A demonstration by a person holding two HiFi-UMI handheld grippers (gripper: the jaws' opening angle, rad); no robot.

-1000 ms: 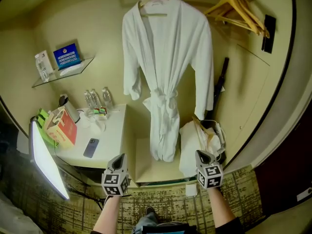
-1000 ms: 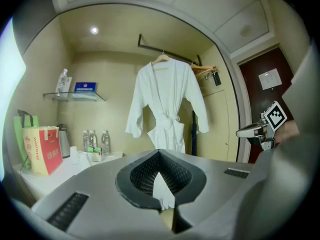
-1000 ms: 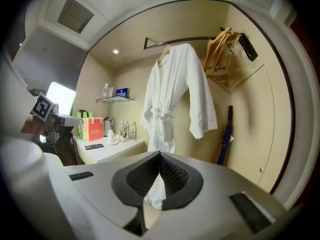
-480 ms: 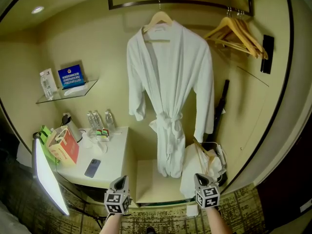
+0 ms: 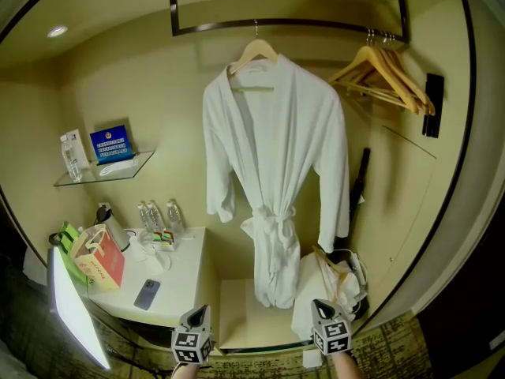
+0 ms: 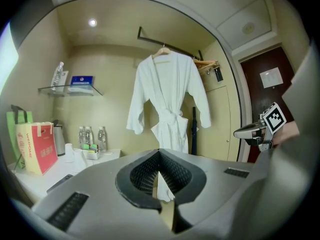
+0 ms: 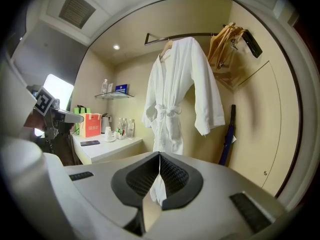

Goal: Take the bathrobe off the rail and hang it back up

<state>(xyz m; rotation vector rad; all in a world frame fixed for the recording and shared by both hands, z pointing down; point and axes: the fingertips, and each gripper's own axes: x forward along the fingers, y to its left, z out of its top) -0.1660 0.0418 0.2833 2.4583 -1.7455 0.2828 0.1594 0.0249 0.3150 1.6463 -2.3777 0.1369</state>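
A white bathrobe (image 5: 272,156) hangs on a wooden hanger (image 5: 254,50) from the dark rail (image 5: 292,24) in the closet niche, its belt tied at the waist. It also shows as the bathrobe (image 6: 167,96) in the left gripper view and the bathrobe (image 7: 180,89) in the right gripper view. My left gripper (image 5: 197,320) and right gripper (image 5: 323,309) are low at the bottom edge, well short of the robe. Both are shut with nothing between the jaws.
Several empty wooden hangers (image 5: 387,65) hang at the rail's right end. A white side table (image 5: 177,279) at left carries water bottles (image 5: 158,215), a phone (image 5: 147,294) and a red paper bag (image 5: 99,259). A white bag (image 5: 327,279) and a dark umbrella (image 5: 357,196) stand below right.
The head view has tilted upward, bringing the whole rail into sight. Both grippers have sunk toward the bottom edge of the picture. The bathrobe has not moved.
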